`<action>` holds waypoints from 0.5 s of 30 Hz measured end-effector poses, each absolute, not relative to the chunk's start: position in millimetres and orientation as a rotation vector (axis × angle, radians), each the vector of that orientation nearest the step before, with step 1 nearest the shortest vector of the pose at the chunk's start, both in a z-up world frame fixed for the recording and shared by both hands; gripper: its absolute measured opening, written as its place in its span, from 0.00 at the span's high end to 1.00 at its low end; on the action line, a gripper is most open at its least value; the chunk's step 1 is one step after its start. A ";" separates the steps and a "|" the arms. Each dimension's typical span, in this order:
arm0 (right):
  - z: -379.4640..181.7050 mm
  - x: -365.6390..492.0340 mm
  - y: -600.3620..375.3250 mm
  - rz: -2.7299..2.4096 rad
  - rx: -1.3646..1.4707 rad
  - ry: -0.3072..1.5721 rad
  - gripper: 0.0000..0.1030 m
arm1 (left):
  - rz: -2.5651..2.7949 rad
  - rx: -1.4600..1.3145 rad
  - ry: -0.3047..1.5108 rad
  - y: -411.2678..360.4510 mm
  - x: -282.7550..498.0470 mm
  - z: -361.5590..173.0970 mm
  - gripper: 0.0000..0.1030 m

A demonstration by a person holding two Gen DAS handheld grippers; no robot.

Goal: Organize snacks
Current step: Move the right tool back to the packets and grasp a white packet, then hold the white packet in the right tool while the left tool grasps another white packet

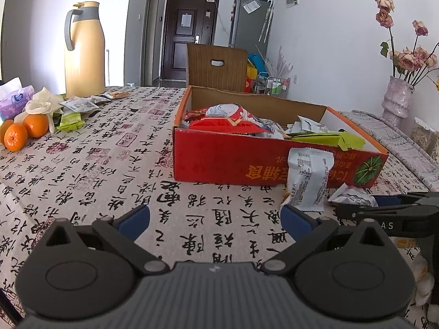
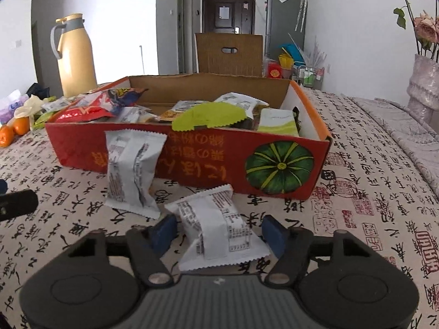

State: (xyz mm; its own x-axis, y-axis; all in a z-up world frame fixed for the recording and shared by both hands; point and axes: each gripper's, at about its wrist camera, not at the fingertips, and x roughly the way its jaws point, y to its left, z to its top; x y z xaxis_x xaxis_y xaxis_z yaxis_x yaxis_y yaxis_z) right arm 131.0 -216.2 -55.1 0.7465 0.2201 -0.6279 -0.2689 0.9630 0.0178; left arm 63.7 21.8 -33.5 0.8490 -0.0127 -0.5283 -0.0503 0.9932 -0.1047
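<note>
A red cardboard box with a green pumpkin picture holds several snack packets. A white snack packet leans against its front wall. A second white packet lies flat on the tablecloth. My right gripper is open, its blue pads on either side of that flat packet, not closed on it. My left gripper is open and empty above the cloth, left of the leaning packet. More loose packets lie at the far left.
A yellow thermos jug stands at the back left. Oranges, a tissue pack and a white cloth sit at the left edge. A vase with dried roses stands at the right. A chair back rises behind the box.
</note>
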 end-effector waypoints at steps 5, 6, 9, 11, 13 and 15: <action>-55.2 125.7 -212.6 0.274 -0.088 0.654 0.57 | 0.020 -0.117 0.557 21.7 64.1 -33.5 0.00; -54.9 124.4 -211.7 0.277 -0.094 0.650 0.59 | 0.020 -0.117 0.557 21.7 64.2 -33.5 0.00; -53.3 121.8 -211.3 0.279 -0.098 0.640 0.62 | 0.021 -0.117 0.558 21.7 64.2 -33.6 0.00; -51.0 119.8 -213.5 0.278 -0.091 0.625 0.62 | 0.024 -0.118 0.558 22.5 64.1 -33.8 0.00; -46.9 114.3 -217.0 0.269 -0.081 0.594 0.62 | 0.024 -0.118 0.559 22.6 64.2 -33.9 0.00; -42.6 109.1 -221.6 0.255 -0.068 0.568 0.62 | 0.026 -0.116 0.560 22.9 64.3 -34.0 0.00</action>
State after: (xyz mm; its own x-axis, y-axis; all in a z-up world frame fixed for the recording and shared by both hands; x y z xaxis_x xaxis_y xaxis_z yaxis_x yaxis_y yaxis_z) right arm 109.1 -221.6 -42.6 0.8125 0.2203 -0.5398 -0.2576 0.9662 0.0067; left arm 64.3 22.9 -34.0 0.8471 -0.0075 -0.5313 -0.0559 0.9931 -0.1031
